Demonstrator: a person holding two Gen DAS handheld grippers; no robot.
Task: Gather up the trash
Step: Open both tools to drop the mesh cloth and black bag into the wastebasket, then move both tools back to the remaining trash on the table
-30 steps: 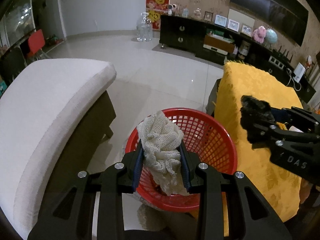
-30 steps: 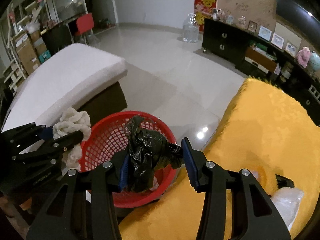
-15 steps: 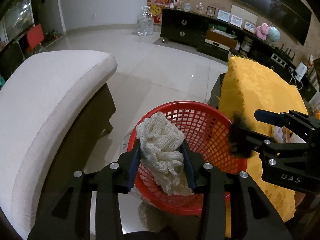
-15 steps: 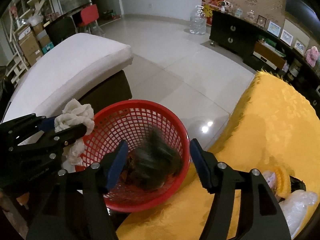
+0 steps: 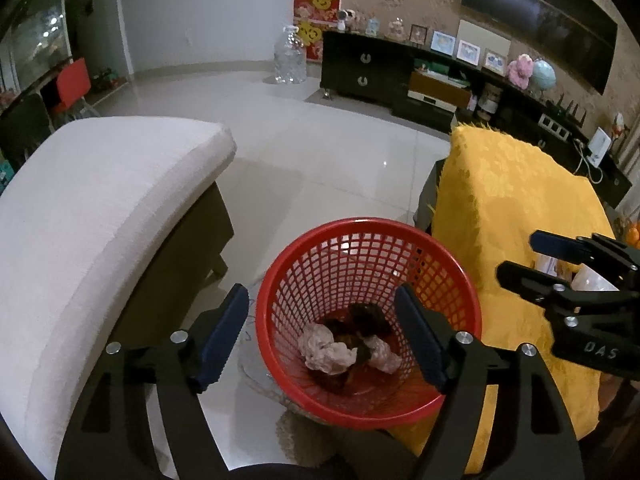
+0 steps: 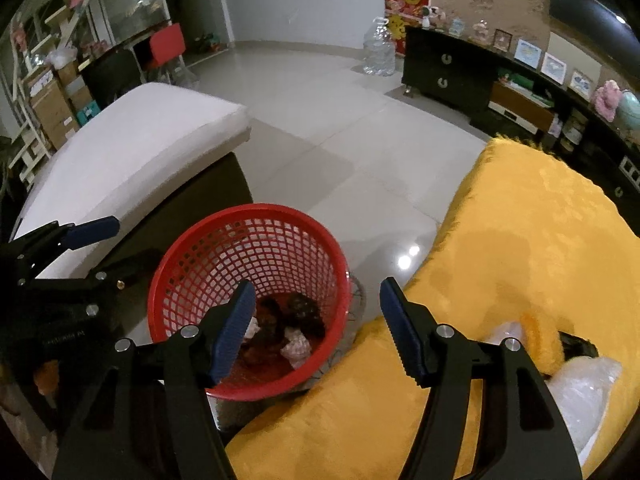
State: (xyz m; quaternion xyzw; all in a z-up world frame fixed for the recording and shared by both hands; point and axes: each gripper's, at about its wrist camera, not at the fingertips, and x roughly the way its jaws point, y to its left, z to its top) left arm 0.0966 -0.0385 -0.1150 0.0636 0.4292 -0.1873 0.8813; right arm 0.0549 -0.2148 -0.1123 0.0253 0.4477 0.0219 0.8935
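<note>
Red basket [image 5: 460, 280] now holds cloth [image 5: 326, 350]; left tongs [image 5: 320, 334] spread wide

I see white cushioned sofa [image 5: 100, 208] at left, yellow fuzzy cloth [image 5: 516, 208] at right, glossy tiled floor [image 5: 320, 152] between. Clear water jug [image 5: 290, 58] stands near black cabinet [image 5: 360, 72]. Red chair [image 6: 166, 44] far left. Picture frames [image 5: 444, 42] atop cabinet.

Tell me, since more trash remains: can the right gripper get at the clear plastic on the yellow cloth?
Probably yes. The right gripper is open and empty, and the plastic lies uncovered on the cloth just to its right, nothing between.
</note>
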